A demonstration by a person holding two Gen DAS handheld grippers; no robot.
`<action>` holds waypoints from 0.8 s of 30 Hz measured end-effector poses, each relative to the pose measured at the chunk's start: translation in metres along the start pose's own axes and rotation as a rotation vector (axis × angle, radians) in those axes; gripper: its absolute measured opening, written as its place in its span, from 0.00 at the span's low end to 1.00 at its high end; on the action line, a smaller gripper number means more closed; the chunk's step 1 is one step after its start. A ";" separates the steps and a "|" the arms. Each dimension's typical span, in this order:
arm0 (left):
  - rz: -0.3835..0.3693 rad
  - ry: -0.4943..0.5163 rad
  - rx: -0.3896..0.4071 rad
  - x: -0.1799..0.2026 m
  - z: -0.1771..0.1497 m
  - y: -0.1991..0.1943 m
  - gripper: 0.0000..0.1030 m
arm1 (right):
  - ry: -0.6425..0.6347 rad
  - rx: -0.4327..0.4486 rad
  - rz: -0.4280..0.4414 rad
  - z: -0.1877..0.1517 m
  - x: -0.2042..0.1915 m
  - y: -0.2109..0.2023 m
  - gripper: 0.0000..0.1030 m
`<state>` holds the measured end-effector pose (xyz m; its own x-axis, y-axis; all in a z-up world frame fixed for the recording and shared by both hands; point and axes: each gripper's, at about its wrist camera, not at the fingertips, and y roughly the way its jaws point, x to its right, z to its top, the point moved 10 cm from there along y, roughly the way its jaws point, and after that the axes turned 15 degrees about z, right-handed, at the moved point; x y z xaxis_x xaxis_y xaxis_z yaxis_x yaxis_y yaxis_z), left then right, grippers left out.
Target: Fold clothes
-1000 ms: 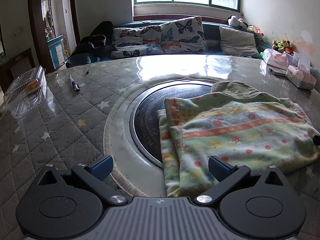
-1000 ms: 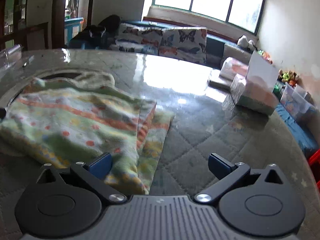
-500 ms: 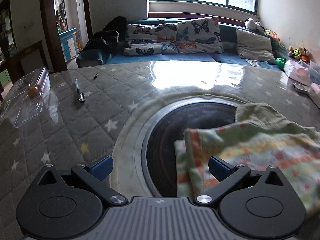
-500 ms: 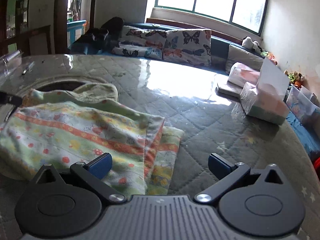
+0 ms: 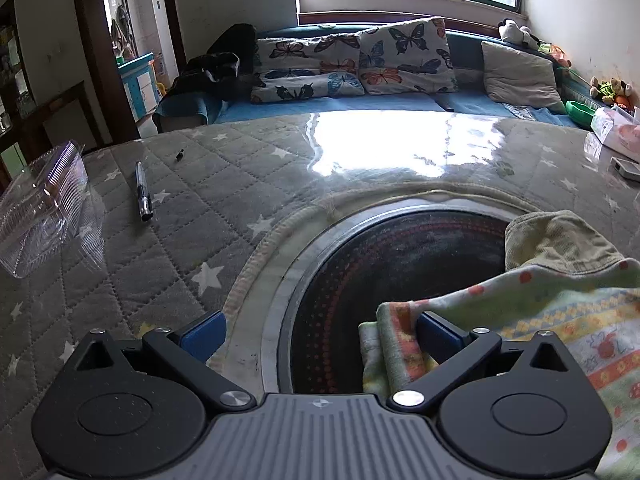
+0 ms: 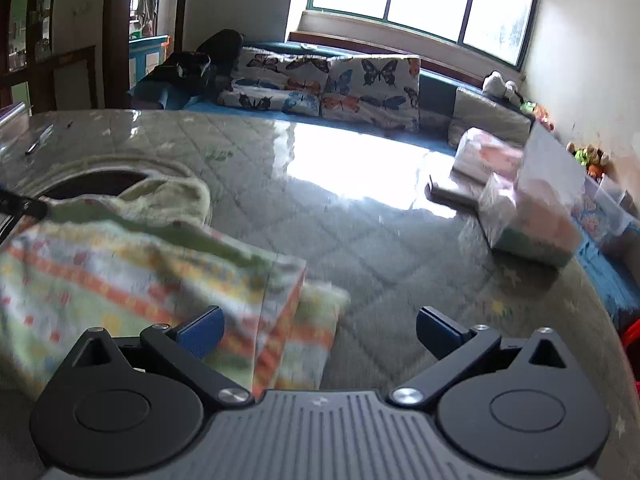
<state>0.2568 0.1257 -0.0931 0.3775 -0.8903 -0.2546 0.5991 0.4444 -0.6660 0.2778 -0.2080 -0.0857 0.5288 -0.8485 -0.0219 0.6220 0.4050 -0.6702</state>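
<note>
Patterned cloth garment [image 5: 552, 320] lying folded on table [image 5: 224, 200] | left hand-held gripper [image 5: 320, 330] advancing, jaws apart, right finger entering folded edge | right hand-held gripper [image 6: 318, 328] advancing, jaws apart, straddling opposite edge | lift imminent.

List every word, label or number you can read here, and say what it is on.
No text can be read.
Tissue pack: pink print, too blurred to read.
Pen: any marking too small.
Garment: only pattern, no words.

A pen [image 5: 143, 192] lies beside a clear plastic box [image 5: 40, 208].
</note>
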 end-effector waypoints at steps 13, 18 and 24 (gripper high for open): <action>0.012 0.009 -0.009 0.004 0.002 0.007 1.00 | 0.085 -0.010 -0.029 0.016 0.032 0.037 1.00; 0.022 0.010 0.008 0.007 0.004 -0.006 1.00 | 0.041 0.021 0.030 0.026 0.002 0.026 1.00; -0.051 0.047 0.059 0.024 -0.006 -0.043 1.00 | -0.078 0.020 0.131 0.020 -0.057 0.014 1.00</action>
<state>0.2360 0.0846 -0.0747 0.3124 -0.9151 -0.2548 0.6579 0.4020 -0.6369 0.2678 -0.1472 -0.0793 0.6489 -0.7593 -0.0499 0.5560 0.5179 -0.6501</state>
